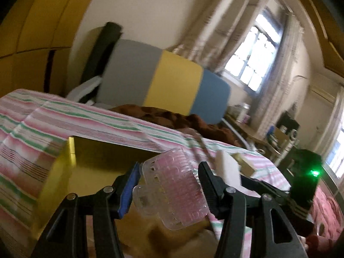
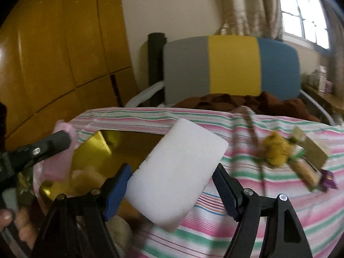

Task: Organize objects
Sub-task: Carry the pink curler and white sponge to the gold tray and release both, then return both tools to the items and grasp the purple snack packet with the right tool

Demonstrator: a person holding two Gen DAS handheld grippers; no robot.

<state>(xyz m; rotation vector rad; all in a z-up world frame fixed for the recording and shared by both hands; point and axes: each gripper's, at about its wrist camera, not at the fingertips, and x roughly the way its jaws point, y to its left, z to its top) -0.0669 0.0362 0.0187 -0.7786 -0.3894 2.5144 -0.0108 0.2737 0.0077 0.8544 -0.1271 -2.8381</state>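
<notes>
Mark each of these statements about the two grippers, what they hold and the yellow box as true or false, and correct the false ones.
1. The left gripper holds a pink-and-clear hair clip. True.
2. The right gripper is empty. False: it holds a white block.
3. The yellow box sits on a striped cloth. True.
4. The yellow box has its lid on. False: its top is open.
5. A window shows behind the curtains. True.
</notes>
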